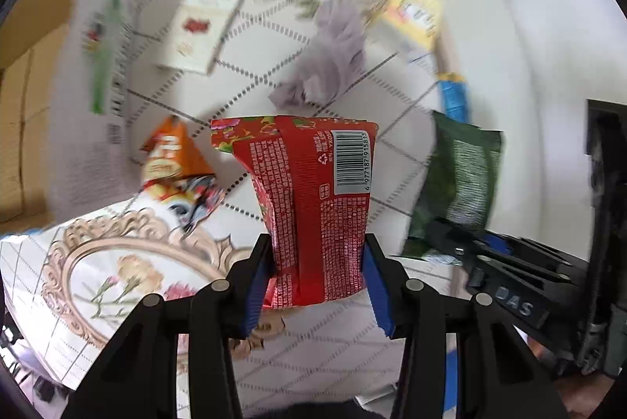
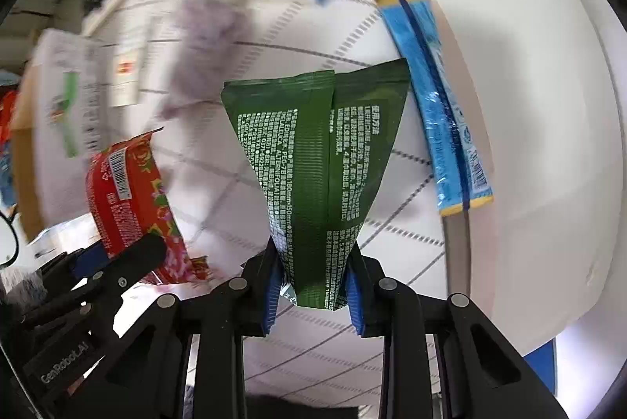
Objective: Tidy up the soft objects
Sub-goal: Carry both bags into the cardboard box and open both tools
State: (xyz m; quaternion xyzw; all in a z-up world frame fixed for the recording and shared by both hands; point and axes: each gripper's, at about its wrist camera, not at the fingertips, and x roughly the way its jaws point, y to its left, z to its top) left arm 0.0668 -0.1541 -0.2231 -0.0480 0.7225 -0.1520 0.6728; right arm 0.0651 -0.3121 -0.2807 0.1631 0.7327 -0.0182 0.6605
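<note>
My left gripper (image 1: 317, 278) is shut on a red snack packet (image 1: 313, 195) and holds it upright above the patterned tablecloth (image 1: 250, 82). My right gripper (image 2: 313, 286) is shut on a green packet (image 2: 317, 152), also lifted off the cloth. In the left wrist view the green packet (image 1: 458, 180) and the right gripper (image 1: 462, 242) are at the right. In the right wrist view the red packet (image 2: 125, 192) and the left gripper (image 2: 117, 258) are at the lower left. Both views are motion-blurred.
On the round table lie a purple soft cloth (image 1: 329, 55), an orange snack bag (image 1: 176, 164), a white box (image 1: 196, 35), a yellow packet (image 1: 415, 11), a blue packet (image 2: 443, 117) at the rim and a white packet (image 1: 102, 74) at the left.
</note>
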